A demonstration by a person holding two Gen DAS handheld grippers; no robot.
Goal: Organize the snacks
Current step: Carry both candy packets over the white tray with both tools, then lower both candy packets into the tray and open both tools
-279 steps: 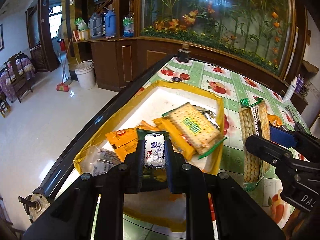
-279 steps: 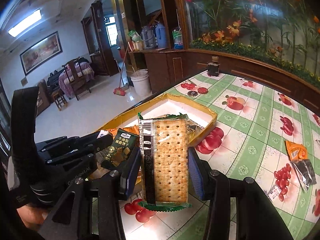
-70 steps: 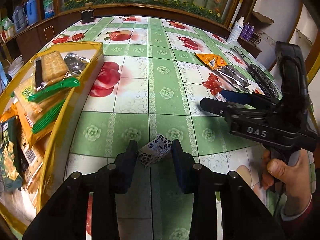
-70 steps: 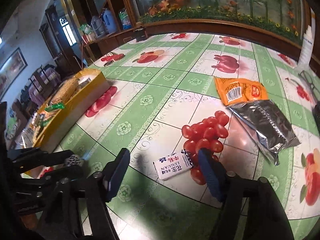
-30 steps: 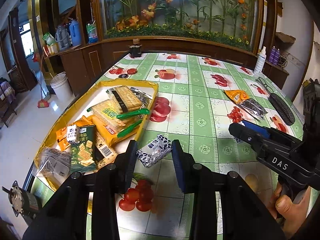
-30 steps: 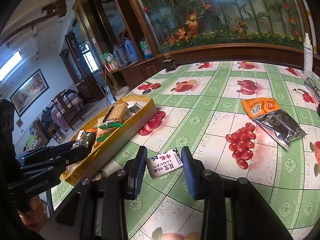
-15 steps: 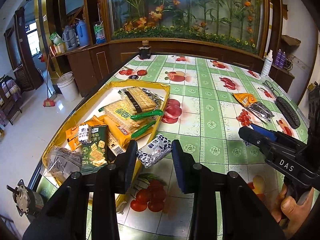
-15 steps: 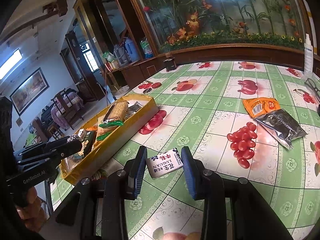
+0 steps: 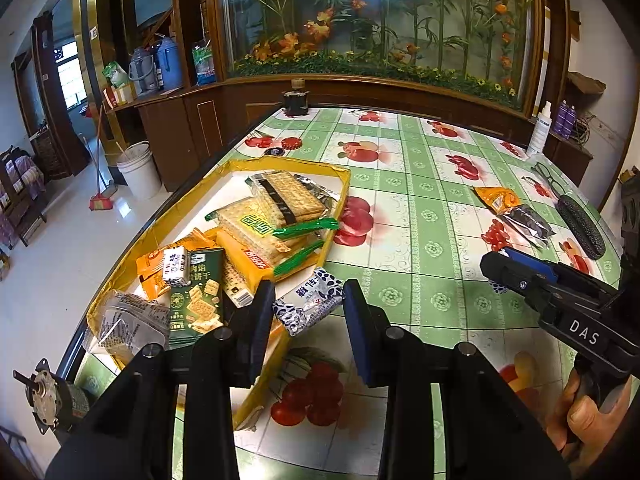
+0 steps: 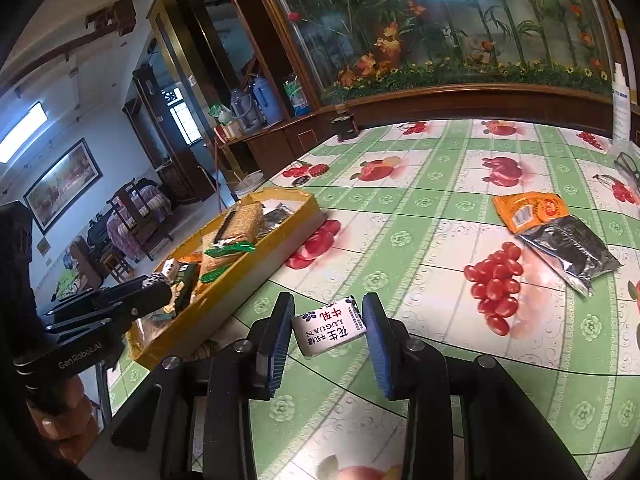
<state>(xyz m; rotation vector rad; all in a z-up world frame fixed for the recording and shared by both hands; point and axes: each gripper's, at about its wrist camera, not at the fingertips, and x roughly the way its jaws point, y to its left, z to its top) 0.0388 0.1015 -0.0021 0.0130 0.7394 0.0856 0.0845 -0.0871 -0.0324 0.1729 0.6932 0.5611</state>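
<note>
We've got a candy in each gripper: left gripper (image 9: 306, 306) jaws pinching the blue-patterned candy (image 9: 308, 306) by the yellow tray (image 9: 344, 184), right gripper (image 10: 328, 326) clamping the white candy (image 10: 330, 326) above the desk (image 10: 420, 240). Clear the tray wall first, then let go low.

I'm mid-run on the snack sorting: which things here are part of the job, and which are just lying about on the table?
Part of the job:
left gripper holding a blue-and-white candy
right gripper holding a white peanut candy
yellow tray with cracker packs
orange snack packet
silver foil packet

Just lying about:
eyeglasses
spray bottle
dark jar
</note>
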